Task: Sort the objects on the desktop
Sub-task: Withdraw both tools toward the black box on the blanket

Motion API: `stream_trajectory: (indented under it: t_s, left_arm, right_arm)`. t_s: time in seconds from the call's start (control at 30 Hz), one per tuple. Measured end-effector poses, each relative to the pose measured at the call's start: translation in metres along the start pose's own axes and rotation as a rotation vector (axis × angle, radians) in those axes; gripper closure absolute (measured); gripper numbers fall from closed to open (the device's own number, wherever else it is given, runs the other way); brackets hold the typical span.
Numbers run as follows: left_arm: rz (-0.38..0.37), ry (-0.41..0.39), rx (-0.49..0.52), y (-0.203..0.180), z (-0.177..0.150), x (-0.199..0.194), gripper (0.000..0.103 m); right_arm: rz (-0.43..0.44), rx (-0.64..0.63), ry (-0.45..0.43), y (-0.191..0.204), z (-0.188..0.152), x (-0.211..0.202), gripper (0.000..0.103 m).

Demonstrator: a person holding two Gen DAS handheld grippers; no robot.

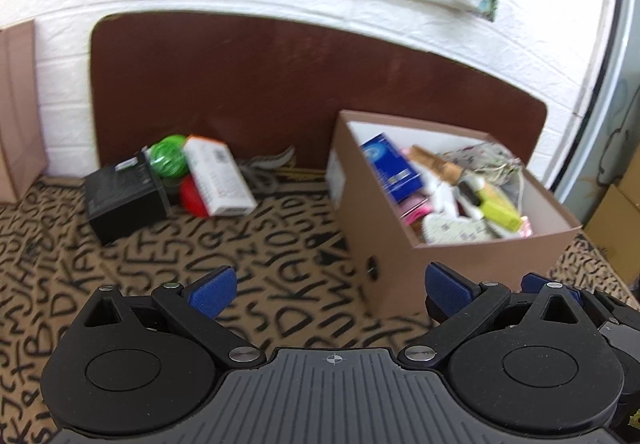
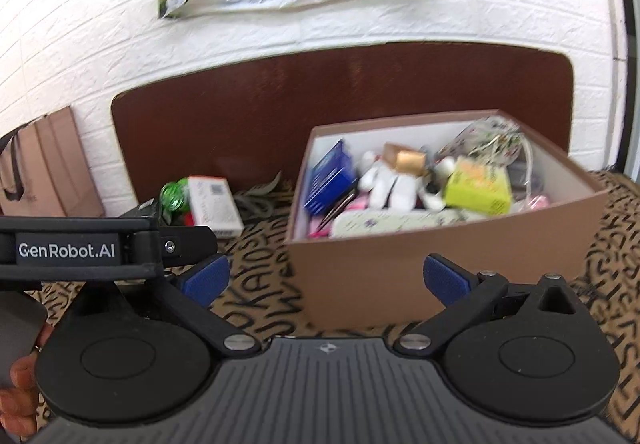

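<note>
Black carton, green tape roll, red item and white-and-orange carton: one unsorted cluster on the letter-print tablecloth, at eleven o'clock from the left gripper. White carton's long axis runs front to back. Brown cardboard box, part filled, at one o'clock. Left gripper judged nearer the cluster. Right gripper faces the box at twelve o'clock. Both jaws spread wide, holding nothing, touching nothing.
</note>
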State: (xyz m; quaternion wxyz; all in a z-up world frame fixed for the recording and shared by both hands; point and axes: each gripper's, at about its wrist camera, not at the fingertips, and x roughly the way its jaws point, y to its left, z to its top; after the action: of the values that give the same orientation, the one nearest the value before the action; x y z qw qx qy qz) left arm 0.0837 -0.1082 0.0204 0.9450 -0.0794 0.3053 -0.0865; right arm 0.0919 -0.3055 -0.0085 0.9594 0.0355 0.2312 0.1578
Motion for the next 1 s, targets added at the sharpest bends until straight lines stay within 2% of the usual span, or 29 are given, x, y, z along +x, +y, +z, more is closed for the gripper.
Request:
stream_trajectory:
  t_s: [0.4,0.83,1.0]
  left_arm:
    - [0.064,0.046,-0.06,0.045,-0.022,-0.005,0.0]
    - [0.084,0.075,-0.125,0.09,-0.025,0.004,0.0]
    - [0.055,0.076,-0.162,0.112,-0.021,0.011,0.0]
  right_arm:
    - [0.023,-0.056,0.088,0.047,-0.022,0.019,0.0]
    - [0.031,-0.136,0.123,0.086,-0.024,0.042,0.0]
    - [0.057,-0.17,0.141,0.098,-0.025,0.057,0.0]
